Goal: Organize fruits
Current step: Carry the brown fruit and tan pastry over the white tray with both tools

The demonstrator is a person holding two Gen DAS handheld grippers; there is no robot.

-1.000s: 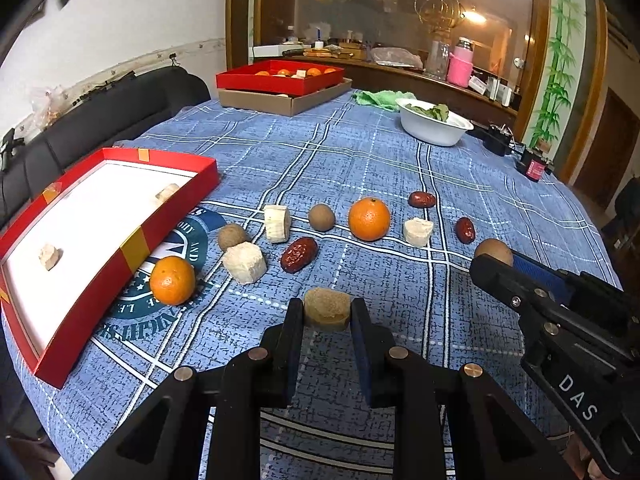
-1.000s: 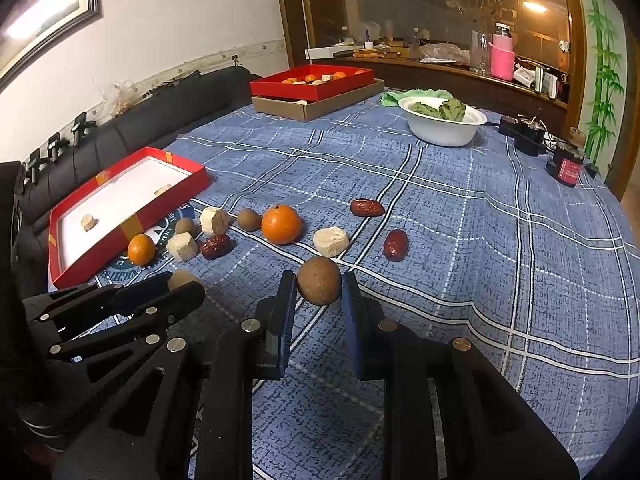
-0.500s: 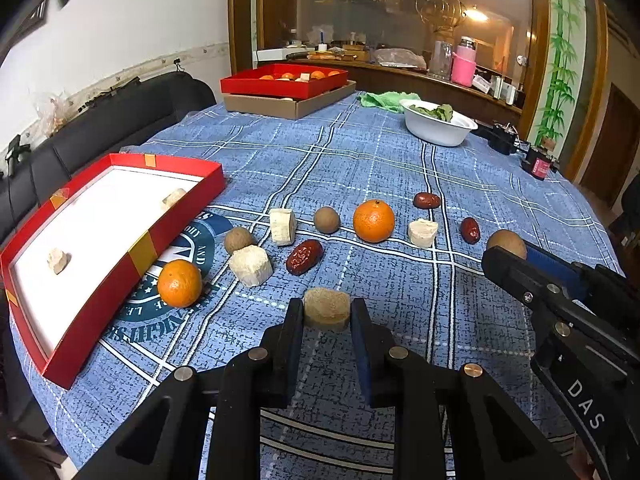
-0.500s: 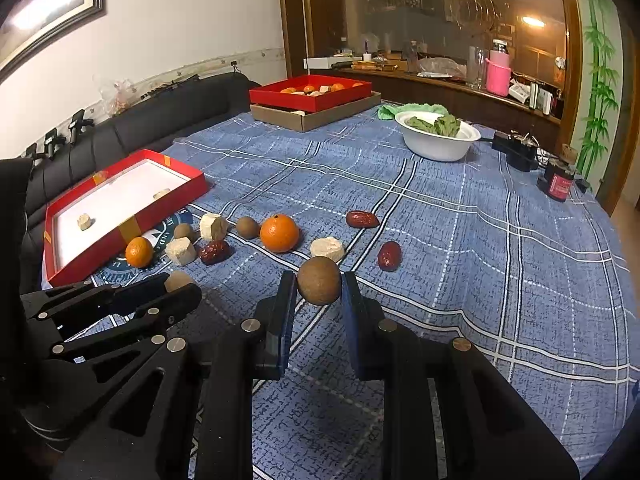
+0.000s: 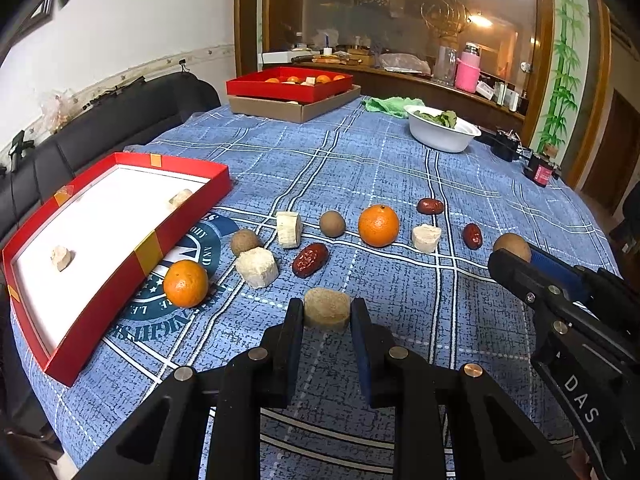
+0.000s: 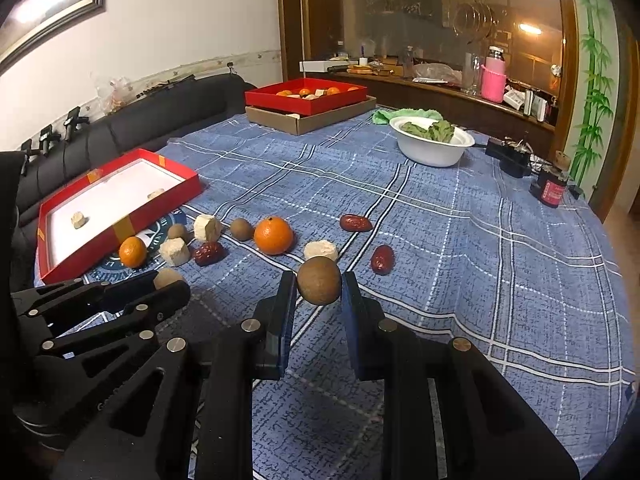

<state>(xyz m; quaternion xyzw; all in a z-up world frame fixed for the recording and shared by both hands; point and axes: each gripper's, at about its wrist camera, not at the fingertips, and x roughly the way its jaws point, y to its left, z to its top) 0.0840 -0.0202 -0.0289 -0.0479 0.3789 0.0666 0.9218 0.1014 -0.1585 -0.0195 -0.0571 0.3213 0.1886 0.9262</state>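
Note:
My left gripper (image 5: 326,314) is shut on a tan fruit chunk (image 5: 327,313) and holds it above the blue cloth. My right gripper (image 6: 319,286) is shut on a round brown fruit (image 6: 319,280), also held above the cloth. On the cloth lie two oranges (image 5: 378,225) (image 5: 185,283), pale chunks (image 5: 256,267), red dates (image 5: 309,259) and small brown fruits (image 5: 332,223). A red tray (image 5: 144,246) at the left holds two pale chunks (image 5: 61,258). The right gripper also shows at the right of the left wrist view (image 5: 516,254).
A second red tray (image 5: 288,90) with oranges sits on a cardboard box at the far side. A white bowl (image 5: 442,136) of greens and a green cloth (image 5: 390,104) are at the far right. A black sofa (image 5: 100,128) runs along the table's left edge.
Both grippers have risen and drawn back a little with their fruit still held. The objects on the cloth have not moved.

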